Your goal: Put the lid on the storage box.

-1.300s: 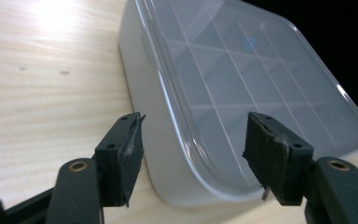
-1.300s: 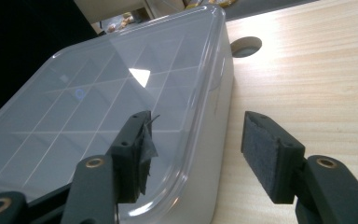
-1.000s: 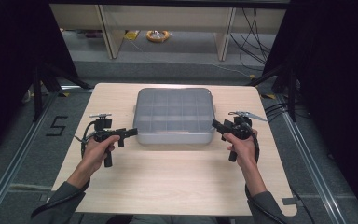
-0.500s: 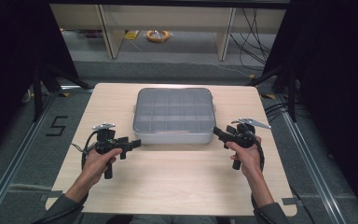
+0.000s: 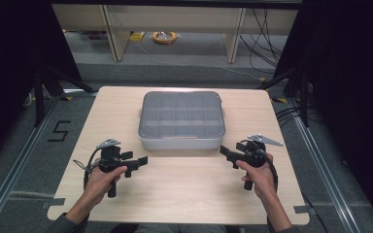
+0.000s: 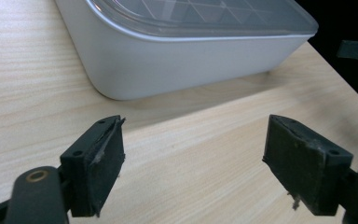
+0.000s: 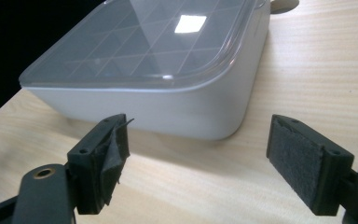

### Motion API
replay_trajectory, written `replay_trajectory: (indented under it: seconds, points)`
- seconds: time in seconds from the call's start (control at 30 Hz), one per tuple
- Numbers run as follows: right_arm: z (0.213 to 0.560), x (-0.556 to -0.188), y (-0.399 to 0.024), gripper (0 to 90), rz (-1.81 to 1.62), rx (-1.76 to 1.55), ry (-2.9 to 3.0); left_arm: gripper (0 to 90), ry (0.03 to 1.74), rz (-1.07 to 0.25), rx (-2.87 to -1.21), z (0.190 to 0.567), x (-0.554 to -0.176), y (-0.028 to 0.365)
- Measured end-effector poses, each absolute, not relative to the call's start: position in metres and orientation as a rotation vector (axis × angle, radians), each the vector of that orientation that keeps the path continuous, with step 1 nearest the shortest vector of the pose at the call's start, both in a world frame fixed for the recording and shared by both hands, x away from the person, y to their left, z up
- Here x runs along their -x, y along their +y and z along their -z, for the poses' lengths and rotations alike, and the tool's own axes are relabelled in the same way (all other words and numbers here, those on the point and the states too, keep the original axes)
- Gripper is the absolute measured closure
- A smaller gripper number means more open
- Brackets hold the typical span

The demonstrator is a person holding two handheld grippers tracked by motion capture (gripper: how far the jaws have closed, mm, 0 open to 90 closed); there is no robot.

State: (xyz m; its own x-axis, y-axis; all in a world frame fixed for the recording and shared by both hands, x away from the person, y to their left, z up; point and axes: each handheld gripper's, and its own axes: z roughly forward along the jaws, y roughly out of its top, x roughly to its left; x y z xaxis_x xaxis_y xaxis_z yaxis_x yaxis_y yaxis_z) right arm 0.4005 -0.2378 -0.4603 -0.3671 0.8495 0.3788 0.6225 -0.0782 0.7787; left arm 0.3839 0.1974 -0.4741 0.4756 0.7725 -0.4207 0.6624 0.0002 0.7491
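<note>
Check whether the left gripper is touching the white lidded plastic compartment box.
Apart. In the left gripper view, bare wooden table lies between the open left gripper and the white lidded plastic compartment box.

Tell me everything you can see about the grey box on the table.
The box is a shallow, rounded-corner rectangle, apparently of pale grey plastic, with a clear lid closed on top. Through the lid a grid of small compartments shows; what they hold cannot be told. A small tab sticks out at one side. It lies flat on the wooden table, toward the far middle. Both claws are open, short of its near wall, not touching it.
</note>
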Motion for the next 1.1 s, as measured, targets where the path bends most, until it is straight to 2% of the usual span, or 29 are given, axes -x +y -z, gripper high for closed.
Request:
replay_trajectory:
  seconds: [0.23, 0.43, 0.5, 1.1]
  points:
    - [0.462, -0.387, -0.233, 19.7, -1.427, -1.583, 1.981, 15.2, 1.188, -0.15, -1.759, 0.48, -0.366, 0.195]
    - [0.463, -0.373, -0.226, 16.6, -1.413, -1.578, 2.016, 15.2, 1.139, -0.155, -1.794, 0.483, -0.354, 0.192]
    - [0.466, -0.371, -0.227, 16.5, -1.44, -1.488, 2.02, 15.2, 1.123, -0.158, -1.805, 0.483, -0.35, 0.191]
    - [0.474, -0.337, -0.218, 16.8, -1.407, -1.48, 2.086, 15.3, 1.086, -0.121, -1.851, 0.493, -0.322, 0.189]
